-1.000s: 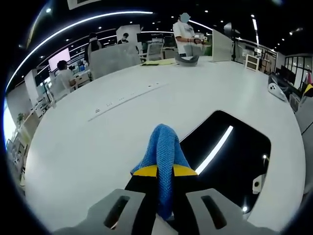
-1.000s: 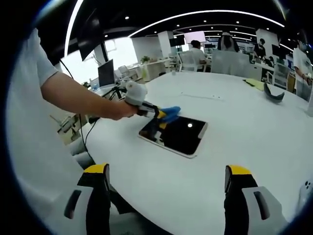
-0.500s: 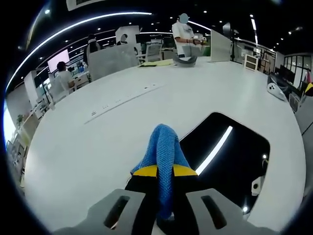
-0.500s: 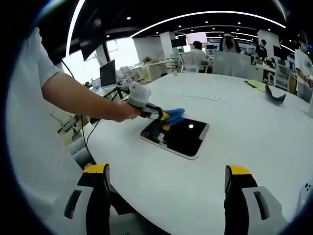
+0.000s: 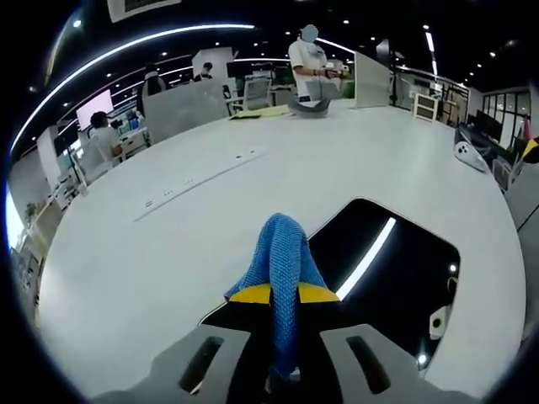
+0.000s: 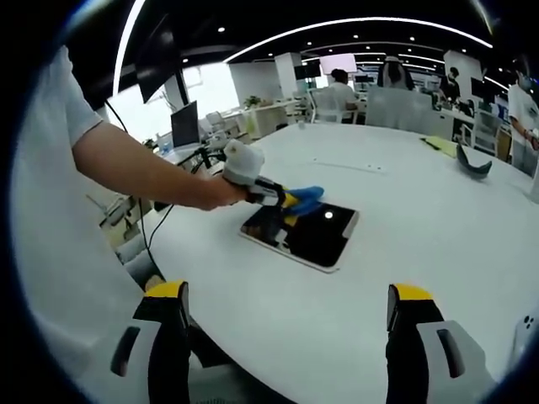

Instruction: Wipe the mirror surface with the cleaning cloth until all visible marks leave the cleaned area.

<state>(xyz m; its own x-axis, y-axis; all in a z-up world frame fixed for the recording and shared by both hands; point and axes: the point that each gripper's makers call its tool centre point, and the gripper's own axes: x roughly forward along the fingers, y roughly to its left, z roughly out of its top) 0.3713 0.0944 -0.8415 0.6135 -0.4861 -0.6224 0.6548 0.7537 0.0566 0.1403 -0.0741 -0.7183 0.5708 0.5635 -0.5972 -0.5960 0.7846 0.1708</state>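
The left gripper (image 5: 282, 296) is clamping a blue cleaning cloth (image 5: 281, 263) between its yellow-tipped black jaws; the cloth is a knitted, nubbly fabric, folded into a rounded hump that is sticking up past the tips at the lower centre of the left gripper view. Just to the right of it the mirror (image 5: 396, 278) is lying flat on the table (image 5: 168, 252): a dark, glossy rectangular slab with rounded corners and a thin pale rim, reflecting a bright ceiling strip as a slanted white line. The cloth is overhanging the mirror's near left corner; whether it is pressing on the glass cannot be told.

In the right gripper view the right gripper (image 6: 286, 337) is hovering with its jaws wide apart and nothing between them, at the bottom of the frame. At the frame's centre the left gripper (image 6: 286, 200), held in a person's hand (image 6: 221, 190), is carrying the cloth (image 6: 305, 198) over the left edge of the mirror (image 6: 316, 236).

The table is a smooth, matte white round top, and the mirror is sitting near its curved left edge, with broad bare surface to the right and toward the top of the frame. A dark curved object (image 6: 472, 162) is lying far off at the upper right.

Compared with half a second ago, the cloth is reaching slightly further over the mirror, and the glass now extends beneath the left gripper's jaws.
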